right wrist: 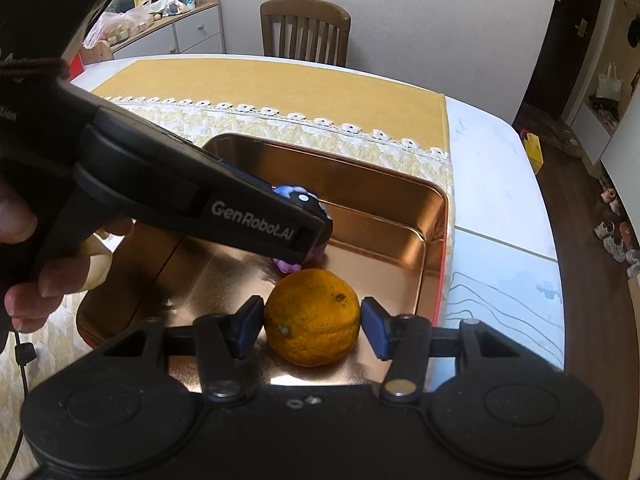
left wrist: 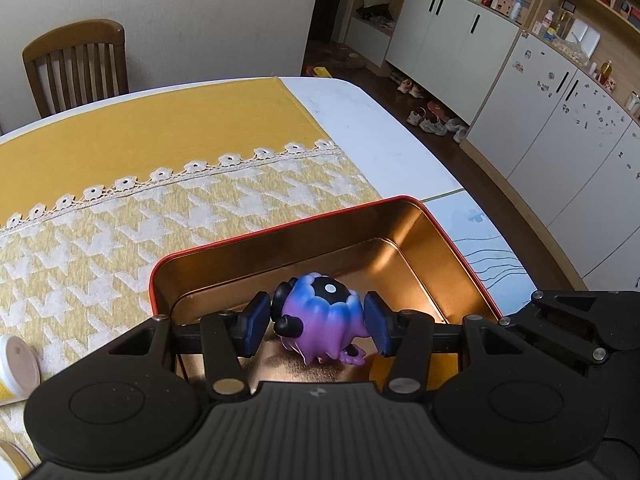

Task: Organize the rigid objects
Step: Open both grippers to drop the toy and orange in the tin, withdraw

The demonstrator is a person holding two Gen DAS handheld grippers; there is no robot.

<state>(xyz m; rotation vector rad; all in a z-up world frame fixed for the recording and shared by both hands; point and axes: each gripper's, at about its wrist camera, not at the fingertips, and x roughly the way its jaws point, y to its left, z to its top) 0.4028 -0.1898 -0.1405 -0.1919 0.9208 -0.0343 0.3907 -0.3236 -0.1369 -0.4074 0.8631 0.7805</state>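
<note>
Purple toy [left wrist: 316, 320] down on the floor of the copper-lined tin [left wrist: 280, 236], near its close wall, tipped a little to one side. Set between the pads of the left claw [left wrist: 318, 320], half open; pads close at each flank, one by the black horn, one by the blue frill. Cannot tell whether pressing or just clear.

Orange [right wrist: 312, 316] also on the tin floor, just beside the toy and nearer the right wrist camera. Framed by the right claw [right wrist: 312, 326], likewise half open, pads snug to both sides of the peel. Grip or bare clearance not to be told from this view. Left claw's body slanting across from the upper left, held in a hand [right wrist: 24, 264] at the edge of that view.

Tin resting on the yellow patterned cloth [left wrist: 120, 240], red rim showing, rest of its floor bare.

Step in hand, by judgement: setting down, both things already at rest inside the tin. Next move, likely: spread each pair of pads wider until plainly free, then lift straight back out. Worth watching: a horn or frill catching on a pad and dragging the toy along; the orange rolling into the toy once freed; the two claws crowding each other in the same corner
</note>
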